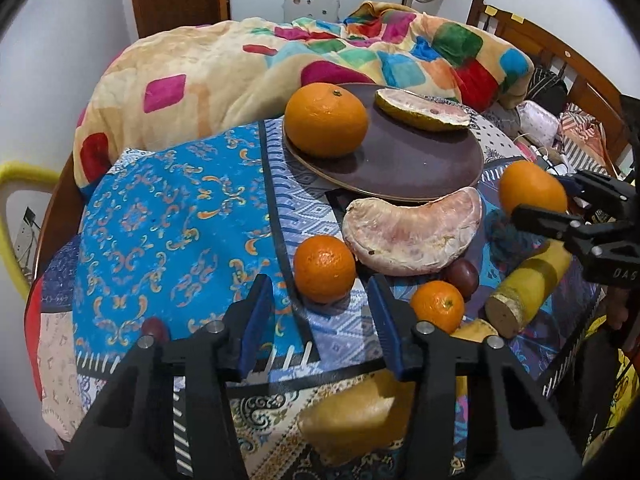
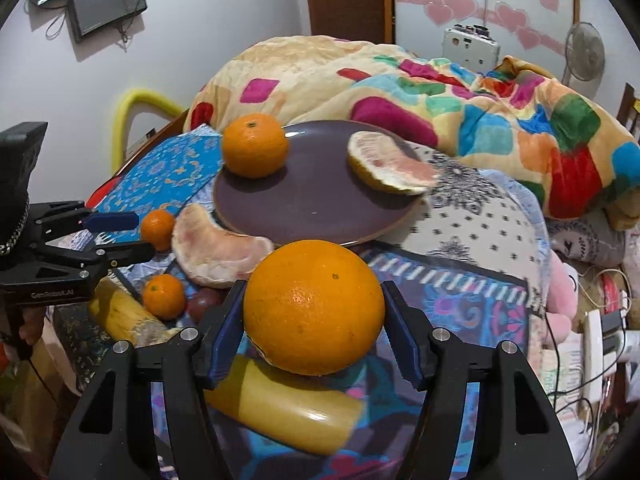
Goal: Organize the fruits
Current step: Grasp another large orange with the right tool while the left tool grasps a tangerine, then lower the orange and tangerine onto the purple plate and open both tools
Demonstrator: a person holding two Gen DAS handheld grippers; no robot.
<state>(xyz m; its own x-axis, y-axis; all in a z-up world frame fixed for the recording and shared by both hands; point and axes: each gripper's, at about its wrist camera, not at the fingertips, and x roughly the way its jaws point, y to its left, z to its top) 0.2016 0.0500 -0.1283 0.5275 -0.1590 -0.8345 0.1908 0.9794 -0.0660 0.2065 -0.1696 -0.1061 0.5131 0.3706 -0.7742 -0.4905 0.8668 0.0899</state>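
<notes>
My right gripper is shut on a large orange, held above the cloth just short of the dark plate; the left wrist view shows this gripper at the right edge. On the plate lie another orange and a pomelo wedge with rind. My left gripper is open, its blue pads either side of a small orange on the cloth without touching it. Seen from the right wrist, the left gripper reaches that small orange.
A peeled pomelo segment lies against the plate's near rim. A second small orange, a dark plum and a yellow cut fruit crowd the right. Yellow rind lies under my left gripper. A bunched blanket rises behind.
</notes>
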